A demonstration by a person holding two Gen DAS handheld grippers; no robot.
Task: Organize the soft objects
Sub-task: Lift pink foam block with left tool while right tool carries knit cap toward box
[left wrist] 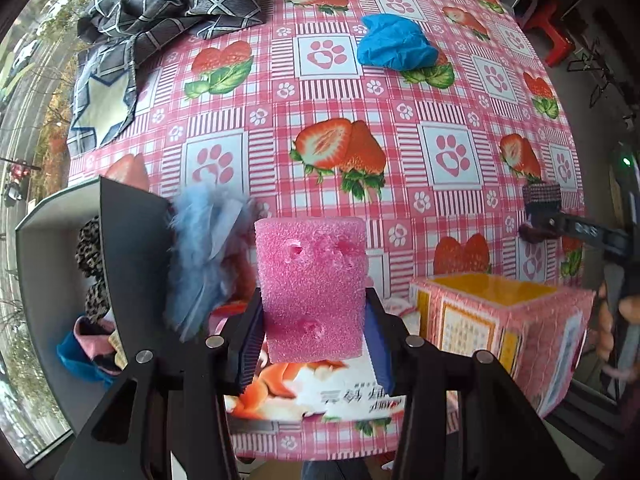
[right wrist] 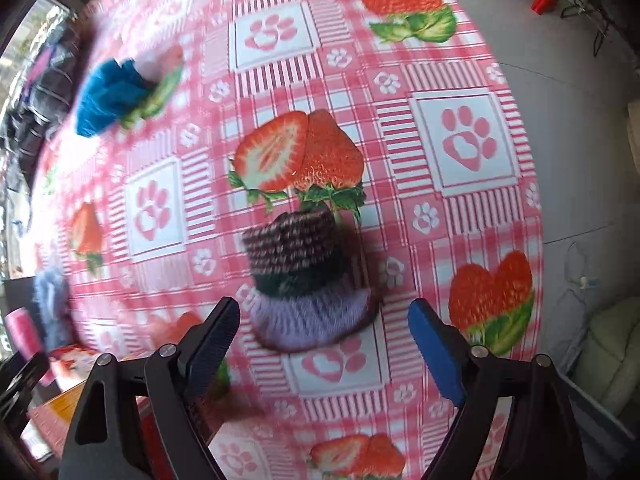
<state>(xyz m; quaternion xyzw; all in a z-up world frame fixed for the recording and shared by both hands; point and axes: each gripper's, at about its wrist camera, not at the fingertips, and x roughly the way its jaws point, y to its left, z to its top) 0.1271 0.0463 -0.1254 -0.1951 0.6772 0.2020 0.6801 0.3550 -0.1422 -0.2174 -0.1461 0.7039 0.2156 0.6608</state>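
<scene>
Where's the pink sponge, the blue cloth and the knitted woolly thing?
pink sponge [left wrist: 312,280]: left wrist view, middle of its front face.
blue cloth [left wrist: 394,46]: left wrist view, centre of the crumpled heap.
knitted woolly thing [right wrist: 298,264]: right wrist view, its dark middle band.

Our left gripper pinches the pink sponge.
At one o'clock on the desk we see blue cloth.

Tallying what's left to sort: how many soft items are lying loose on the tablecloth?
3: a blue cloth at the far middle, a plaid fabric heap at the far left, a knitted piece below the open right jaws. Others may be hidden.
</scene>
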